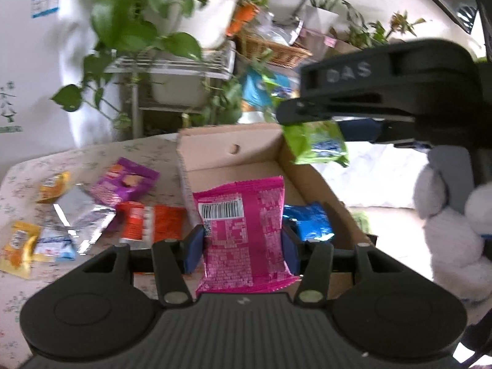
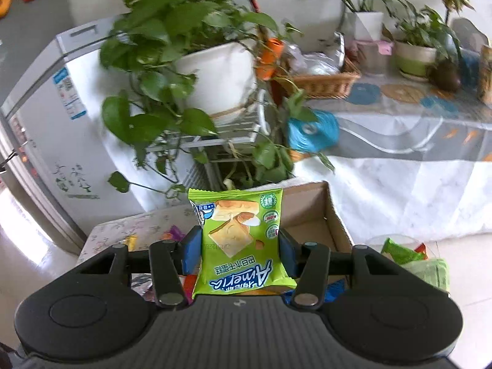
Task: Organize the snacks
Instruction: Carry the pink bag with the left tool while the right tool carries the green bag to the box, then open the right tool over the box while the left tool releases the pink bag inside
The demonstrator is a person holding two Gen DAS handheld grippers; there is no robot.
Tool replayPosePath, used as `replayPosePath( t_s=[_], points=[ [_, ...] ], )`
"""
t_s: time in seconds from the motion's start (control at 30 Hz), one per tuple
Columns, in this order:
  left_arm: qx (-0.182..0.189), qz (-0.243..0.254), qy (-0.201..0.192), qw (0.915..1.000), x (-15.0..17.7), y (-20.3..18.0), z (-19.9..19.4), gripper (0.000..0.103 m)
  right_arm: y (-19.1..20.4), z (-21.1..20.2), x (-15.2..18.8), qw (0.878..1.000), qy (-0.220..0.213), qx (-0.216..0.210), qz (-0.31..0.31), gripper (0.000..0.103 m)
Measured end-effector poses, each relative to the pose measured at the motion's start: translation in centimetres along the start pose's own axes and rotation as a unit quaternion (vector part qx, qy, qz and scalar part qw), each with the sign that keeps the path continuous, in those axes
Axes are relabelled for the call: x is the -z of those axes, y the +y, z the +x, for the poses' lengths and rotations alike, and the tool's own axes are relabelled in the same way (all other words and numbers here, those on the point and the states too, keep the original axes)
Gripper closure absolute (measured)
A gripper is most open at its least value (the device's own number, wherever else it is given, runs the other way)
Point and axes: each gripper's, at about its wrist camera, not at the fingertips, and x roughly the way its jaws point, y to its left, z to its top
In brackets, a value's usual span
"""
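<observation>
Fingers (image 1: pixel 196 249) on the left gripper (image 1: pixel 243 246) are clamped on a pink snack packet (image 1: pixel 243 224), barcode side up, and it hangs right over the open cardboard box (image 1: pixel 215 156). Right gripper (image 2: pixel 240 252) is doing the same with a green biscuit packet (image 2: pixel 243 236), pinched from both sides; in the left wrist view that packet (image 1: pixel 316 144) floats above the box's far right corner.

Progress-wise I'd call it early to middle. Only one blue packet (image 1: pixel 307 221) clearly sits inside the box so far, and neither held packet is dropped in yet. Plenty is left on the floral surface (image 1: pixel 92 160) to the left of the box: a purple packet (image 1: pixel 126 184), a silver one (image 1: pixel 83 212), a red-orange one (image 1: pixel 147 221), and a couple of small yellow ones (image 1: pixel 18 246). Some more green wrappers (image 2: pixel 409 258) lie off to the right of the box, can't tell on what.

Potted plants (image 2: pixel 196 61) and a wicker basket (image 2: pixel 319 83) fill the background.
</observation>
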Motion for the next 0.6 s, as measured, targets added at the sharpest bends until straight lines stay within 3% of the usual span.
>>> replayPosePath(
  t_s=[0.23,0.3,0.37,0.43,0.6],
  points=[
    [0.018,0.013,0.018,0.9996,-0.4,-1.8,2.3,0.051,-1.7,0.5,-0.1,0.999,0.008,0.017,0.029,0.044],
    [0.019,0.008,0.02,0.9996,-0.4,-1.9,2.7,0.046,-2.0,0.7,-0.1,0.999,0.009,0.022,0.04,0.043],
    [0.02,0.006,0.016,0.9997,-0.4,-2.0,2.8,0.032,-2.1,0.7,-0.2,0.999,0.007,0.02,0.047,0.039],
    [0.016,0.007,0.01,0.9998,-0.4,-2.0,2.4,0.025,-2.1,0.5,-0.2,0.999,0.002,0.015,0.046,0.033],
    [0.016,0.009,0.005,0.9998,-0.5,-1.3,1.5,0.024,-1.8,0.4,-0.3,0.999,-0.006,0.007,0.05,0.026]
  ],
)
